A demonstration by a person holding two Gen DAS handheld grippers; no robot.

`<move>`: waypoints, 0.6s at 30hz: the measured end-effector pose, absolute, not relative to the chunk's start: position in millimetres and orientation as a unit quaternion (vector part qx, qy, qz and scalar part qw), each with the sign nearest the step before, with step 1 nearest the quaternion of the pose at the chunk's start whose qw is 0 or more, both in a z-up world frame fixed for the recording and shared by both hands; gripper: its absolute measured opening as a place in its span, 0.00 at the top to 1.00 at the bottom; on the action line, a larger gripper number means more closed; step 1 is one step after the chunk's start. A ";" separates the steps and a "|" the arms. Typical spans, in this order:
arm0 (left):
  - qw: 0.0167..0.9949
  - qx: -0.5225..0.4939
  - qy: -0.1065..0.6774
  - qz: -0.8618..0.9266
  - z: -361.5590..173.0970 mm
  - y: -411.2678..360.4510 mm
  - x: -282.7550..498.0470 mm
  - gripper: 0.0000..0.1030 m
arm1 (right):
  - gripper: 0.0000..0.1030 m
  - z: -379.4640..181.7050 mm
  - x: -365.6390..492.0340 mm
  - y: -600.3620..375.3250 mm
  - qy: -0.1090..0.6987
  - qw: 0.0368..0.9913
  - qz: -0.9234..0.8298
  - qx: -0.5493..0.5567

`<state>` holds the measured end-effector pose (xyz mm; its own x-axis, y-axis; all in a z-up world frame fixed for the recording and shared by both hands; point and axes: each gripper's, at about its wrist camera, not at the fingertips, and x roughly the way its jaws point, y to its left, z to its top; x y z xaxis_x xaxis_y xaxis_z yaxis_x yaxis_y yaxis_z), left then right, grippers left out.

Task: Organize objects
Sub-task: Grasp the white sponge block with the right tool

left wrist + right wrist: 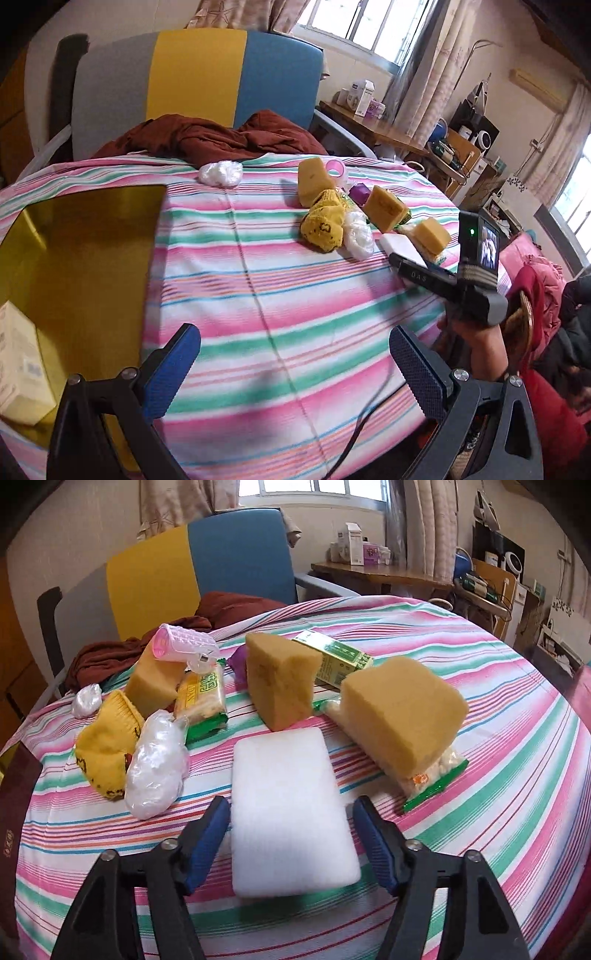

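Note:
A white foam block (291, 812) lies on the striped tablecloth (480, 775) between the blue pads of my right gripper (291, 825). The jaws are open around it; contact is unclear. Beyond it sit yellow sponges (402, 716) (280, 679) (155, 679), snack packets (203, 701), a green box (332, 661), a pink roller (184, 646), a yellow knit sock (107, 746) and a clear plastic bag (155, 764). My left gripper (295, 369) is open and empty over bare cloth, beside a gold box (81, 266). The right gripper (410, 269) shows at the white block (399, 243).
A pale carton (18, 362) lies inside the gold box. A brown cloth (210, 136) lies on the chair (199, 77) behind the table. A second plastic ball (221, 173) sits at the table's far edge. A wooden desk (380, 572) with clutter stands at the right.

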<state>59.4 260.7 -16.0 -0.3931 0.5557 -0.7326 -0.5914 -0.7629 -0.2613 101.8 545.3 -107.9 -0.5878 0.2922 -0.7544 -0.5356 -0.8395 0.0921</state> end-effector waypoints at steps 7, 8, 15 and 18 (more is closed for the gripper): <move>0.332 -0.432 0.048 0.837 -33.5 317.2 25.2 0.00 | 0.43 -109.4 107.4 534.8 0.140 0.238 0.885 -0.376; 0.335 -0.433 0.051 0.835 -37.8 326.6 18.7 0.00 | 0.43 -109.6 107.0 536.4 0.142 0.237 0.885 -0.374; 0.321 -0.439 0.074 0.836 -65.1 384.5 -23.5 0.00 | 0.43 -110.3 107.8 535.0 0.139 0.240 0.888 -0.366; 0.309 -0.438 0.084 0.840 -75.1 402.9 -39.8 0.08 | 0.43 -110.8 108.4 534.9 0.139 0.240 0.889 -0.364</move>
